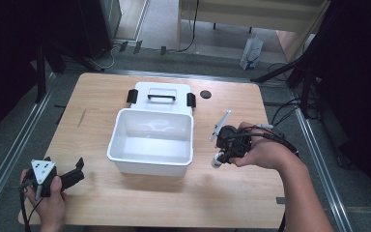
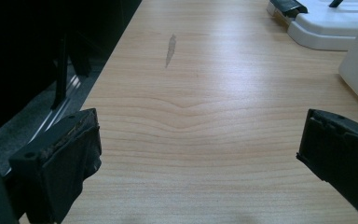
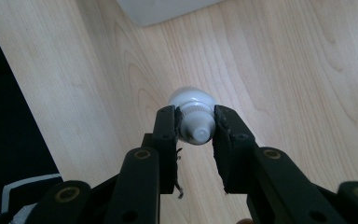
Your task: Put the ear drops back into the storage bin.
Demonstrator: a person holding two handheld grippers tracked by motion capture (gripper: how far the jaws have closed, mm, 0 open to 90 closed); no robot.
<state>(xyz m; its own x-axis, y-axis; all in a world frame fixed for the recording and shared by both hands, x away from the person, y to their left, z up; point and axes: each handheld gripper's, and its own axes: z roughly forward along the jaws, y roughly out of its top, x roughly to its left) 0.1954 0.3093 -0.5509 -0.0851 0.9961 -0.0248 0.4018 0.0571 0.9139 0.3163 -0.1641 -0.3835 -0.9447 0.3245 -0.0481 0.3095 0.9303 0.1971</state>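
Observation:
A white plastic box (image 1: 151,140) stands open in the middle of the wooden table (image 1: 125,203), its lid (image 1: 162,96) with black handle and latches lying flat behind it. My right gripper (image 1: 221,157) is to the right of the box, shut on a small white bottle (image 3: 193,114) held by its ribbed cap (image 3: 196,128), the body pointing down toward the table. The same bottle (image 1: 217,161) pokes out below the jaws in the high view. My left gripper (image 1: 77,169) rests at the table's front left, open, nothing between its fingers (image 2: 65,158).
A small black round disc (image 1: 205,94) lies near the far edge, right of the lid. A grey scuff mark (image 2: 170,49) marks the wood left of the box. Metal rails and dark stands border the table on both sides.

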